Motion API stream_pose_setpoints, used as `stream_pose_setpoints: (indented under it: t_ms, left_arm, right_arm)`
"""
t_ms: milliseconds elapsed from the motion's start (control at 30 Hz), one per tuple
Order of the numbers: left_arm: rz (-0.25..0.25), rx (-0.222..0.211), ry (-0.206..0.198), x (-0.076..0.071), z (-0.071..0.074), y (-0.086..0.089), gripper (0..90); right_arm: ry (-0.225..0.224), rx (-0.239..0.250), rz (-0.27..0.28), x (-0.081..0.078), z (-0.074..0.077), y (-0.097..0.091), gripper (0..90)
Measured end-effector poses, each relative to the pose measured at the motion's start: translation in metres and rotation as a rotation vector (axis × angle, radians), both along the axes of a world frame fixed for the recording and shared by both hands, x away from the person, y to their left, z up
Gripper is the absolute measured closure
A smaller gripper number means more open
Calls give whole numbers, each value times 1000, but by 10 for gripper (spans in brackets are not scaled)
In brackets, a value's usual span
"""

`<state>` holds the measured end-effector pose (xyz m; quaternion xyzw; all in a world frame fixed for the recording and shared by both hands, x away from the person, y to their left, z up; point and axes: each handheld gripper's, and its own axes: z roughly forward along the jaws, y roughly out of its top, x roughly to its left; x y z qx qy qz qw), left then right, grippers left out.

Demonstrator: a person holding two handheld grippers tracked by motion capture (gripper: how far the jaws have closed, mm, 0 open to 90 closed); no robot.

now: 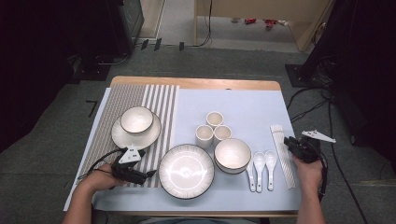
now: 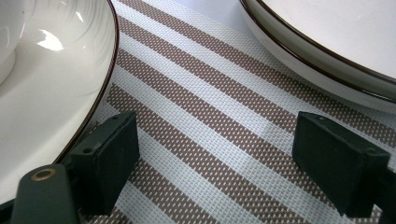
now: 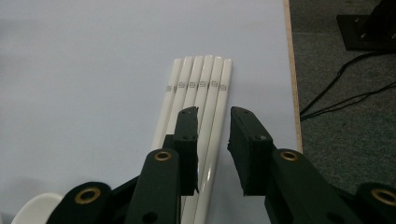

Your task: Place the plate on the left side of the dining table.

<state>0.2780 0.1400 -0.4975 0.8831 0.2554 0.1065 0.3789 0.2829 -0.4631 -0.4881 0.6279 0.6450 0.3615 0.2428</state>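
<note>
A row of white chopsticks (image 1: 282, 154) (image 3: 198, 79) lies along the right side of the pale blue mat (image 1: 243, 107). My right gripper (image 1: 290, 142) (image 3: 214, 116) hovers low over their near half. Its jaws stand a narrow gap apart, the outermost sticks run between them, and a sliver of mat shows beside the right jaw. My left gripper (image 1: 152, 173) (image 2: 215, 140) rests open on the striped placemat (image 1: 126, 98) (image 2: 210, 107), nothing between its jaws. It sits between the small plate (image 1: 119, 137) (image 2: 42, 116) and the large ribbed plate (image 1: 186, 171) (image 2: 336, 37).
A bowl (image 1: 137, 119) stands on the small plate. Mid-table are three cups (image 1: 214, 119), a second bowl (image 1: 232, 155) and two white spoons (image 1: 259, 163). The table's right edge lies just beyond the chopsticks, with cables on the floor (image 3: 345, 93).
</note>
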Motion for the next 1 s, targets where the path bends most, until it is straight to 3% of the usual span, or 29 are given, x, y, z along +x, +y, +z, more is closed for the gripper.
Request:
stream_pose_setpoints:
  t_ms: [167, 333, 600, 800, 1000]
  left_arm:
    - [1, -2, 1, 0, 0, 0, 151]
    - [0, -2, 1, 0, 0, 0, 151]
    - [0, 0, 0, 0, 0, 0, 151]
    - [2, 2, -2, 0, 0, 0, 147]
    - [2, 1, -1, 0, 0, 0, 147]
  right_arm:
    - [-24, 24, 5, -10, 6, 5, 741]
    - [-6, 4, 27, -16, 6, 12, 740]
    - [-21, 36, 57, -35, 11, 14, 738]
    - [-18, 32, 121, -41, 11, 22, 726]
    - [16, 45, 184, -38, 8, 30, 715]
